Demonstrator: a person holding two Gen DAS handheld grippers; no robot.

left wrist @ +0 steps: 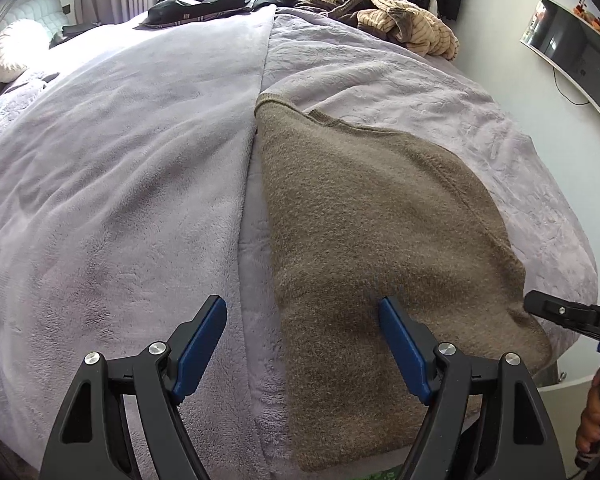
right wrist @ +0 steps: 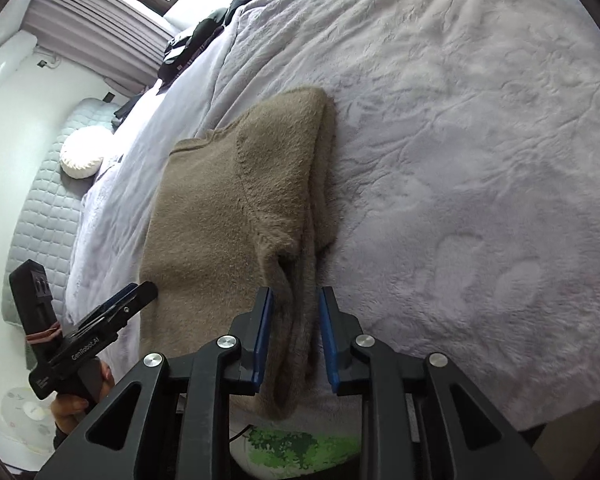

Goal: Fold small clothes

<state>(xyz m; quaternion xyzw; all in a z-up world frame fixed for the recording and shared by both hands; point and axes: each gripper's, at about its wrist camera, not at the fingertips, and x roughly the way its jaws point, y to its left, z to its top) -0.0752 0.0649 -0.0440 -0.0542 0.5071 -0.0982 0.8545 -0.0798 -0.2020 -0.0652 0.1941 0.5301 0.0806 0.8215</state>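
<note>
A brown knit sweater [left wrist: 380, 208] lies folded lengthwise on the lilac blanket [left wrist: 120, 160] near the bed's front edge. My left gripper [left wrist: 300, 302] hovers open over the sweater's left edge, one finger above the blanket and the other above the knit, gripping nothing. In the right wrist view my right gripper [right wrist: 294, 292] is shut on the doubled right edge of the sweater [right wrist: 220, 200], with bunched fabric filling the gap between the blue pads [right wrist: 263, 336]. The left gripper [right wrist: 140, 292] shows at the lower left there, held by a hand.
Black clothes [left wrist: 204, 4] and a beige striped pile [left wrist: 400, 20] lie at the bed's far end. A round white pillow [left wrist: 12, 52] sits by the quilted headboard [right wrist: 48, 192]. A screen [left wrist: 572, 56] hangs on the right wall. A green patterned item [right wrist: 284, 444] lies below the bed edge.
</note>
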